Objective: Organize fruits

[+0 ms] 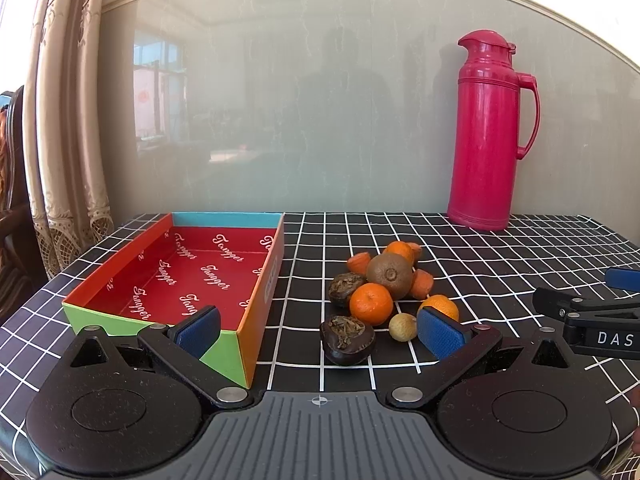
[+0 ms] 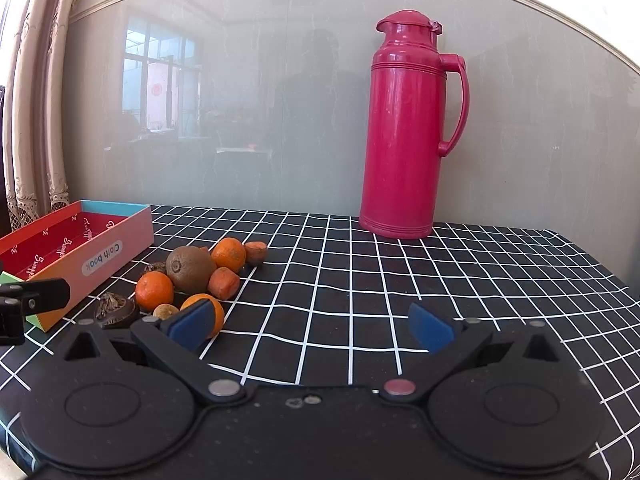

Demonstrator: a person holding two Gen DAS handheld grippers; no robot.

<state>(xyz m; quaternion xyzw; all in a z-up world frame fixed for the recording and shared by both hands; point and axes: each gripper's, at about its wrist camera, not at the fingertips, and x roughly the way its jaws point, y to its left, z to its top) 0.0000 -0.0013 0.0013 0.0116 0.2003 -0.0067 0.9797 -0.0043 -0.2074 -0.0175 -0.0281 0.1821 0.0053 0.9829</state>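
The fruits point(image 1: 384, 288) are heaped mid-table, just beside the empty box point(image 1: 176, 280). Both the left tool point(image 1: 320, 330) and right tool point(image 2: 312, 322) are held wide, nothing gripped. The round, light, easily rolled pieces are probably best pinched gently across their middles.

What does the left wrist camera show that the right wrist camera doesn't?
Only the left wrist view looks right down into the box, showing its empty red floor with repeated white script. It also shows the other gripper at the right edge.

Only the right wrist view shows the "Cloth book" label on the box's outer side, and a wide stretch of bare checked tablecloth ahead of its own open fingers.

Both show the fruit pile, with the kiwi in the middle and oranges around it, beside the box, plus the pink thermos standing by the wall.
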